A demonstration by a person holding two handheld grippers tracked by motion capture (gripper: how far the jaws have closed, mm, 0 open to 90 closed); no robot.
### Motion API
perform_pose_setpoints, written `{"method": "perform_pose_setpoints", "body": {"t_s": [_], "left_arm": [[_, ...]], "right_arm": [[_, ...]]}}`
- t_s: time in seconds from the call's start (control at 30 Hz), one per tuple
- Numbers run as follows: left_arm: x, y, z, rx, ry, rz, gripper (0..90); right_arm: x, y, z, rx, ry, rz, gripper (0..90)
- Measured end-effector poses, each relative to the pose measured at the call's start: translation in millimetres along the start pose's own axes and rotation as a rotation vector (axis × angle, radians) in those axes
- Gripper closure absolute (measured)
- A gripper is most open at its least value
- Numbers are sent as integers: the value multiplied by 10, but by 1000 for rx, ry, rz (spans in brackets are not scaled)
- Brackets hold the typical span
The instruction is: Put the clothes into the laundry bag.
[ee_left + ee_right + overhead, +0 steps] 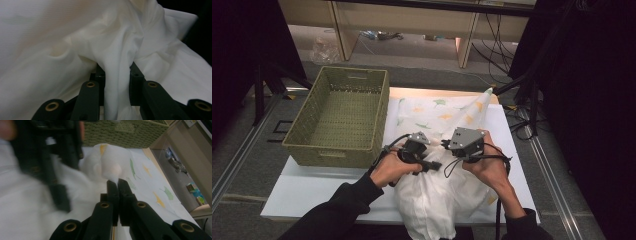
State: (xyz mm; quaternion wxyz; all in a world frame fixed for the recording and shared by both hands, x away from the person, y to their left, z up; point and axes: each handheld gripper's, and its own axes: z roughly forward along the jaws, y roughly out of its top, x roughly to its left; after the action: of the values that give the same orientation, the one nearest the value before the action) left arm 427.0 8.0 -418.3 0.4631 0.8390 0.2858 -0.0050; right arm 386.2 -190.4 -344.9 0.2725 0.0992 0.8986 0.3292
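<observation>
A white cloth [432,200] printed with green and orange animals lies across the white table [312,187] and hangs over its front edge. Both grippers meet over its middle. My left gripper [428,164] is shut on a thick fold of the cloth [75,37], which runs down between the jaws of the left gripper [117,68]. My right gripper [458,154] sits just to the right under its grey plate. In the right gripper view the right gripper [117,181] is shut, pinching a small bunched bit of cloth [110,162] at its tips.
A green woven basket [337,150] stands on the table's left part, close to the left hand, and it is empty inside. It also shows at the top as the basket [125,135]. Shelves and cables lie beyond the table's far edge.
</observation>
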Motion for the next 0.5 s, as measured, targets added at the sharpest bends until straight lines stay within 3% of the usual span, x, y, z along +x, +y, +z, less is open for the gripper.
{"method": "perform_pose_setpoints", "body": {"t_s": [0.1, 0.2, 0.27, 0.37, 0.4, 0.47, 0.5], "left_arm": [[200, 10, 42, -24, 58, -67, 757], [219, -38, 119, -17, 94, -65, 752], [211, -72, 96, -19, 93, -61, 746], [227, -83, -18, -47, 78, -103, 730], [221, -86, -38, -52, 70, -113, 710], [177, -96, -87, -43, 48, -115, 589], [151, -103, -129, -40, 49, -96, 508]], "right_arm": [[-11, 36, -55, -22, 0, -21, 900], [-2, 45, -34, -11, 4, -22, 900], [2, 19, -4, -2, 6, -15, 900], [-12, -25, 6, 8, 11, -5, 900], [-9, -37, 1, 17, 6, 20, 900], [-11, -40, 0, 19, 6, 20, 900], [-10, -41, -1, 20, 6, 20, 900]]}}
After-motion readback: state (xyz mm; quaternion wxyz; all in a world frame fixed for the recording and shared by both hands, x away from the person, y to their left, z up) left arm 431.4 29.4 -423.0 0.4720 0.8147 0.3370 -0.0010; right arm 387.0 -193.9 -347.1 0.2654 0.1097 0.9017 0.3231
